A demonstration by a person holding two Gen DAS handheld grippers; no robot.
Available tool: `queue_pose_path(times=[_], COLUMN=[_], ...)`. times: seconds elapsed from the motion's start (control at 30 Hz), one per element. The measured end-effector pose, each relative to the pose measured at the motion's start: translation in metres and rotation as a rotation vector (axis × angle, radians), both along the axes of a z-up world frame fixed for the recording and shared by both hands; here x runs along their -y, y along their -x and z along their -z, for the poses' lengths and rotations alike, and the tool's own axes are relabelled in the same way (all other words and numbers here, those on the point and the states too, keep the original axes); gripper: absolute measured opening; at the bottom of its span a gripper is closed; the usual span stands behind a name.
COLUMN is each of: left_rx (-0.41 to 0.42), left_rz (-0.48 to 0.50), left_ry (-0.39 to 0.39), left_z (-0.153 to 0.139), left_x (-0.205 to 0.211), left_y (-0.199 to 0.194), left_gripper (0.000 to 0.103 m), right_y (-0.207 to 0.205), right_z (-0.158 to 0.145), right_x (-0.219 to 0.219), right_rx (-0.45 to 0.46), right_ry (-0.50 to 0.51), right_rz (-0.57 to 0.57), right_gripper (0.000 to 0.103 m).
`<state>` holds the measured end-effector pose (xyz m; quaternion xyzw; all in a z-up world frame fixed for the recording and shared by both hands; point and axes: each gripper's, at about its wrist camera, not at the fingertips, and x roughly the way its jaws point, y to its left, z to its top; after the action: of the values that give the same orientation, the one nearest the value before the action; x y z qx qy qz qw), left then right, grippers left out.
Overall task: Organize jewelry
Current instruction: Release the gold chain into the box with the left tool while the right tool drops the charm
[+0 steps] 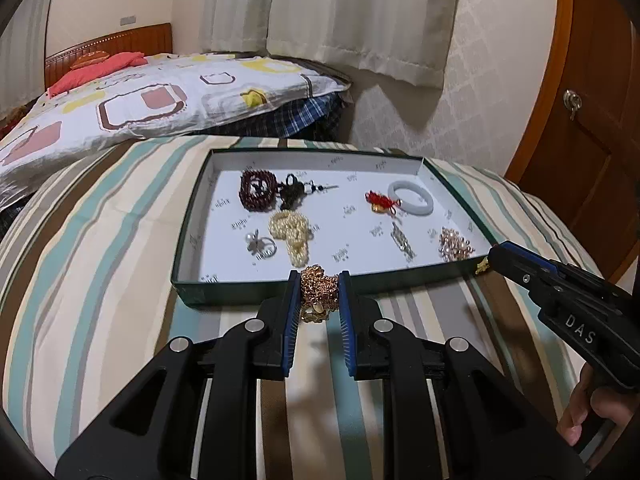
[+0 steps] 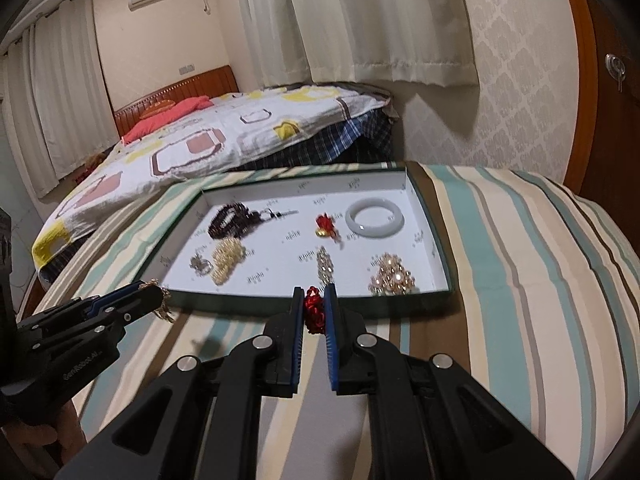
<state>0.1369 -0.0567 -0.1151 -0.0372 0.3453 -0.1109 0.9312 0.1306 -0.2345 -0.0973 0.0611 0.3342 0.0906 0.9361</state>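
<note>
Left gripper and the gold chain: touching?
Touching. In the left wrist view the left gripper has both jaws pressed against the bunched gold chain, which is held above the striped cloth.

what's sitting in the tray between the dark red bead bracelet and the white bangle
In the left wrist view, a dark tasselled charm lies beside the dark red bead bracelet, then bare liner, then a red knot charm next to the white bangle.

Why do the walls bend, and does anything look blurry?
Both views use fisheye lenses, so edges curve. Left wrist view: sharp, with the gold chain bundle crisp in the left claw. Right wrist view: slightly soft; the red knotted charm in the right claw looks smeared.
</note>
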Motion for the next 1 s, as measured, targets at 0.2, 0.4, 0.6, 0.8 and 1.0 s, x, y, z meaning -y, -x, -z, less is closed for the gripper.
queue_pose_path(times=[0.2,0.4,0.6,0.8,1.0], left_rx=[0.037,0.069,0.119,0.165,0.178], left_rz=[-0.012,-0.020,-0.012,0.011,0.012], left_ry=[0.003,0.015,0.029,0.046,0.059], left_z=[-0.015,-0.027,-0.045,-0.060,-0.059], left_x=[-0.004,-0.005,0.001,0.019,0.031], left_y=[-0.001,-0.011,-0.026,-0.045,-0.065], left_gripper=[0.018,0.018,0.018,0.018,0.019], right_y=[-0.003,-0.012,-0.024,-0.037,-0.053], right_z=[-0.015,-0.028,-0.040,-0.051,-0.051], right_x=[-0.003,-0.010,-0.012,-0.011,-0.006], right_rx=[0.043,0.088,0.132,0.174,0.198], right_ry=[0.008,0.021,0.036,0.051,0.062], right_rz=[-0.009,-0.025,-0.031,-0.031,-0.034], right_gripper=[0.011,0.011,0.011,0.011,0.010])
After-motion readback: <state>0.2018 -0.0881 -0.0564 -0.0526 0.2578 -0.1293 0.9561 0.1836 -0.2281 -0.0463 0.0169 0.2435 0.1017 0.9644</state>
